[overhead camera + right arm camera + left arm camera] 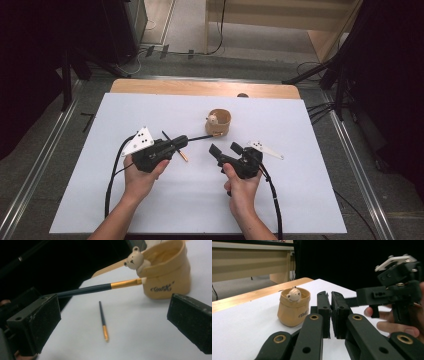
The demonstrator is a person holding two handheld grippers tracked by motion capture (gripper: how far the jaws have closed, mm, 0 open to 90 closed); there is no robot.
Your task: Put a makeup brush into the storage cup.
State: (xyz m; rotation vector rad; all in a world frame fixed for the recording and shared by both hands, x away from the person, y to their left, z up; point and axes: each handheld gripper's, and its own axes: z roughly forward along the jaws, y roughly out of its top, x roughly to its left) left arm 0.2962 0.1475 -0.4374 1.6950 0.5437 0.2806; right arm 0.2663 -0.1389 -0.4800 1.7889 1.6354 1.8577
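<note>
A tan cup point(220, 123) with a small bear figure point(133, 260) on its rim stands at the table's middle back. My left gripper point(181, 140) is shut on the end of a dark brush point(200, 137) with a gold ferrule. The brush hangs above the table, its white tip at the cup's point(165, 277) side. In the left gripper view the jaws of that gripper point(329, 293) stand together, the cup point(292, 310) to their left. A second brush point(102, 317) lies flat on the table, partly under the left gripper point(184, 156). My right gripper point(226, 148) is open and holds nothing point(115, 315).
A white sheet point(300, 200) covers the table, with a wooden strip point(200, 88) bare along the far edge. The right gripper point(392, 290) and the hand around it show close to the left gripper's right. Dark stands and cables ring the table on the floor.
</note>
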